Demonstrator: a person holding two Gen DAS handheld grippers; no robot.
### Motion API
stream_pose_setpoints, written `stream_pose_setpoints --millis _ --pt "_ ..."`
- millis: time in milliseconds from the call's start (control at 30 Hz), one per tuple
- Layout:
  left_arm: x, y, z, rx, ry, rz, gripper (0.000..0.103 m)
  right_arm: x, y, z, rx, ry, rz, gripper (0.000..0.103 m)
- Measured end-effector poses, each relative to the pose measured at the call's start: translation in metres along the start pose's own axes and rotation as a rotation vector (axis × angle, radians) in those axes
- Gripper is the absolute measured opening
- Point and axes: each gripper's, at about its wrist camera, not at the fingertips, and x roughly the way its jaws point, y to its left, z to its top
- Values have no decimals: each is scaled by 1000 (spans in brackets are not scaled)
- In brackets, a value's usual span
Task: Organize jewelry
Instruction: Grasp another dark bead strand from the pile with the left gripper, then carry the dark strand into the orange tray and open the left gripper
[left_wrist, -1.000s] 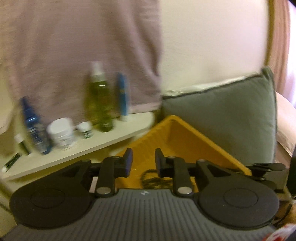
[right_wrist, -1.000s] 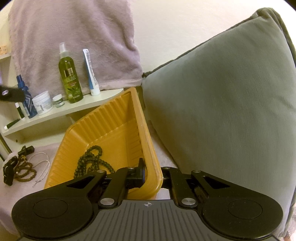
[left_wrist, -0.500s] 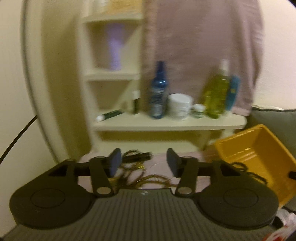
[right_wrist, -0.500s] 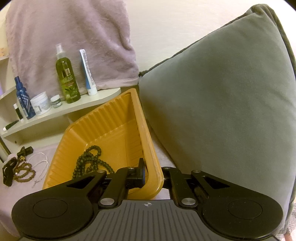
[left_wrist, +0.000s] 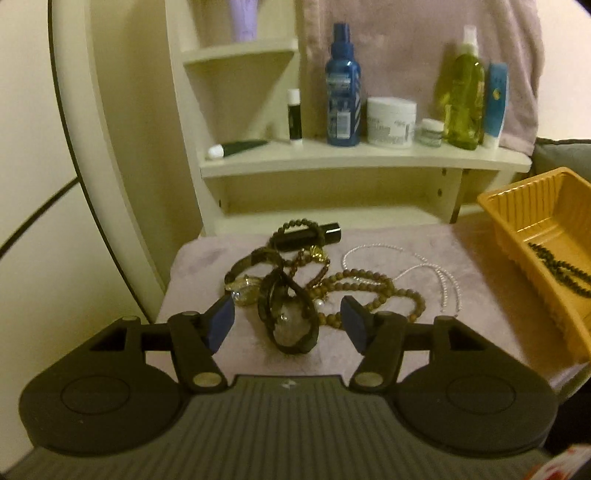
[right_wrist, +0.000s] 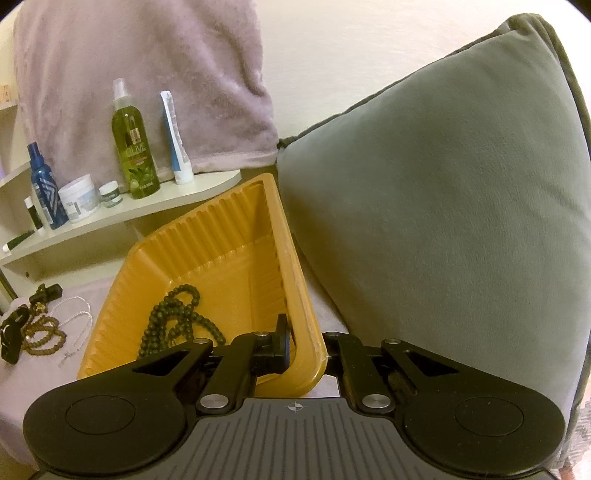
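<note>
A heap of jewelry lies on a mauve cloth (left_wrist: 207, 266): a black watch (left_wrist: 291, 321), brown bead strings (left_wrist: 365, 291), a white pearl string (left_wrist: 439, 273) and a black tube (left_wrist: 314, 236). My left gripper (left_wrist: 288, 319) is open, its blue pads either side of the watch. An orange tray (right_wrist: 229, 236) holds a dark bead necklace (right_wrist: 173, 317); it also shows in the left wrist view (left_wrist: 517, 206). My right gripper (right_wrist: 306, 350) is shut on the tray's near corner rim, holding the tray tilted.
A cream shelf (left_wrist: 362, 158) behind the cloth carries a blue bottle (left_wrist: 341, 85), a white jar (left_wrist: 391, 122), a green spray bottle (left_wrist: 461, 88) and tubes. A grey cushion (right_wrist: 443, 206) stands right of the tray. A mauve towel (right_wrist: 140, 74) hangs behind.
My left gripper has swung left from above the tray to the jewelry heap, lowered over the watch, and opened wider. The right gripper keeps hold of the tray rim.
</note>
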Motion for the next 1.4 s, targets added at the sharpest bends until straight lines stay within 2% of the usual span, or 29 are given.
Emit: stream_pose_setpoints --millis 133,300,367,533,800,1000,1400 --pt "18 11 -4 -60 14 -4 60 1 1 0 -10 6 -9 7" --pt "31 31 -6 -202 18 -50 59 3 1 1 -19 12 -21 7" --pt "35 33 -5 -215 18 -58 56 4 1 0 -25 14 -26 7" --pt "45 30 0 -184 18 -44 44 7 1 0 -35 19 -34 7" --pt "62 26 -3 -134 59 -25 13 10 2 1 -41 25 -44 7" --pt "55 19 -2 -82 57 -8 8 10 2 1 -42 24 -44 7" --pt "29 3 12 -41 15 -21 8 10 2 1 -38 17 -39 7"
